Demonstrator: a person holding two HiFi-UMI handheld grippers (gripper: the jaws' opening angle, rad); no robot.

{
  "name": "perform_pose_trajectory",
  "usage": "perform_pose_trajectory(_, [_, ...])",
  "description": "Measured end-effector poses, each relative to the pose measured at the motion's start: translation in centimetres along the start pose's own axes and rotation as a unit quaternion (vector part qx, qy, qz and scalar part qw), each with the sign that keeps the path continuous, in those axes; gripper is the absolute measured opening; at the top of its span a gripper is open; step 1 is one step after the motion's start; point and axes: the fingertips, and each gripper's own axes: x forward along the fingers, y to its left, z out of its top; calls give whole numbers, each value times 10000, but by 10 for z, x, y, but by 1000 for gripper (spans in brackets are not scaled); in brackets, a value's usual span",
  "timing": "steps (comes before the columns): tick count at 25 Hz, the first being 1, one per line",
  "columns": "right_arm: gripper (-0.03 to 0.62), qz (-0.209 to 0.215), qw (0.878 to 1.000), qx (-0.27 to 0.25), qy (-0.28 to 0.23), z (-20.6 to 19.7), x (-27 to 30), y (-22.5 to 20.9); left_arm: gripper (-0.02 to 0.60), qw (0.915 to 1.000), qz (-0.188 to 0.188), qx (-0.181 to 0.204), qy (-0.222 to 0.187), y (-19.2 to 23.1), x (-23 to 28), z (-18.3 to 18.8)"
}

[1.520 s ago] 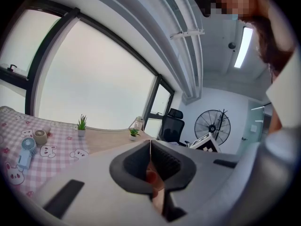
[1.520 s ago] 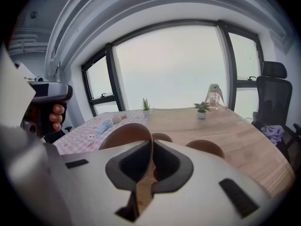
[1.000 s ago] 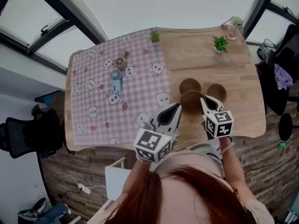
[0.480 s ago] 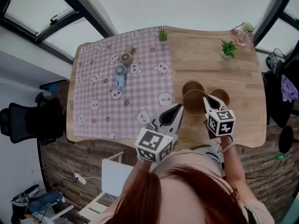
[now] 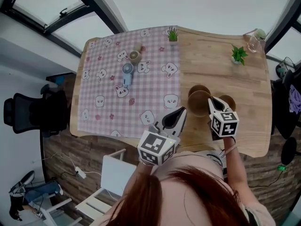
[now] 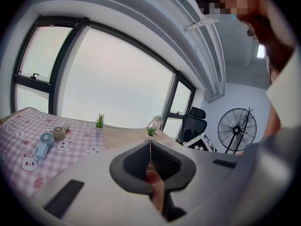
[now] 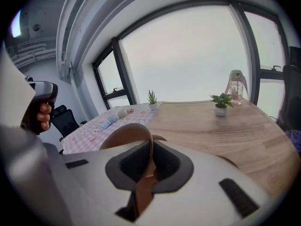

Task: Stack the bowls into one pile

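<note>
Just beside the far bowl point(image 5: 200, 87) on the table point(image 5: 244, 74), my right gripper point(image 5: 214, 101) clamps the held bowl point(image 5: 197, 104) by its rim; left gripper point(image 5: 180, 112) nearby, jaws pressed together.

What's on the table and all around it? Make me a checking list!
Surface: wooden table, pink bunny cloth over its left half.
Job's things: three brown bowls, not yet piled: held bowl, back bowl, right bowl.
Clutter: handheld fan, two potted plants, glass bottle.
Grippers: left tool shut, empty; right tool shut on the held bowl's rim.
Cables: white cable on the floor.
Surroundings: office chair, big windows.
</note>
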Motion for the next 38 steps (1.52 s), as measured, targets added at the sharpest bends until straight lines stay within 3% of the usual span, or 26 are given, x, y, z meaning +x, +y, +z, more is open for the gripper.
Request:
perform_pose_trajectory(25, [18, -207, 9977, 535, 350, -11, 36, -21, 11, 9996, 167, -24, 211, 12, 11, -5])
perform_pose_trajectory(38, [29, -404, 9960, 361, 705, -20, 42, -19, 11, 9997, 99, -27, 231, 15, 9, -6])
